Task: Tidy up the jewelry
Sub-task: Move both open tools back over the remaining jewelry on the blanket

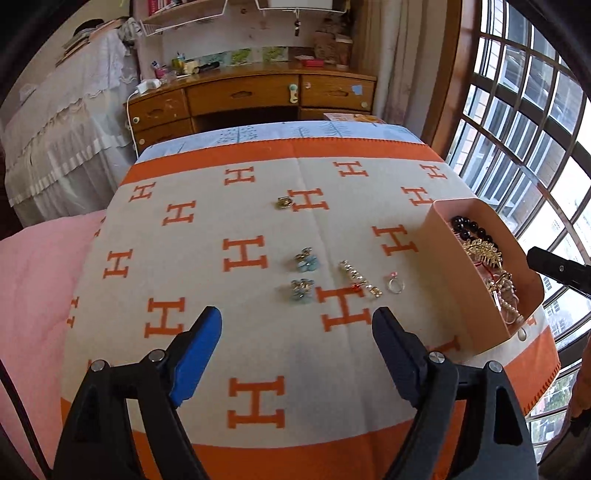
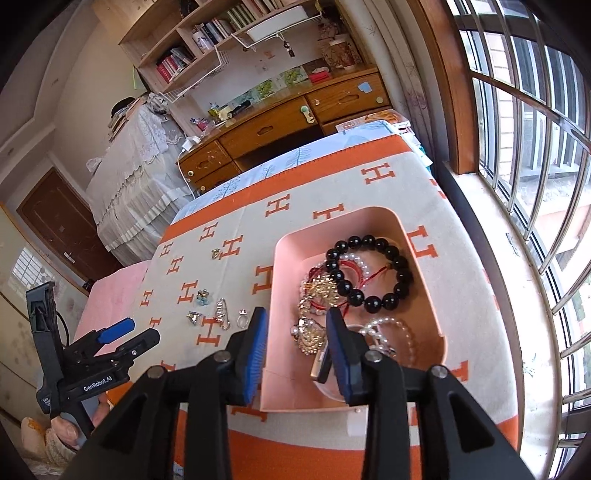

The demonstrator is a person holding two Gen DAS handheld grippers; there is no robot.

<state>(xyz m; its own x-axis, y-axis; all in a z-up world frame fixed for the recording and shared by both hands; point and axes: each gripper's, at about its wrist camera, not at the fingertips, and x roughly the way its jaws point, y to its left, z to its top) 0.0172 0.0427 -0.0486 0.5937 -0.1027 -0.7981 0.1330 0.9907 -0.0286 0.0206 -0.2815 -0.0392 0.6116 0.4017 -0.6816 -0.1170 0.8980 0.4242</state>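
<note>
Right gripper [image 2: 295, 354] hangs over the pink box [image 2: 424, 236], fingers spread, holding nothing, probably just emptied. Left gripper [image 1: 295, 332], spread wide, faces loose earrings [image 1: 306, 258], clip [image 1: 356, 275] and ring [image 1: 395, 285] on the blanket [image 1: 258, 332], ready to collect.

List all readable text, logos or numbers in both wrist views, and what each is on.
"GenRobot.AI": white lettering on the left gripper body, right wrist view.
"H": orange letter repeated across the blanket.
Small white label lower on the same gripper body: too small to read.
Book spines on the shelf: blurred, unreadable.
</note>
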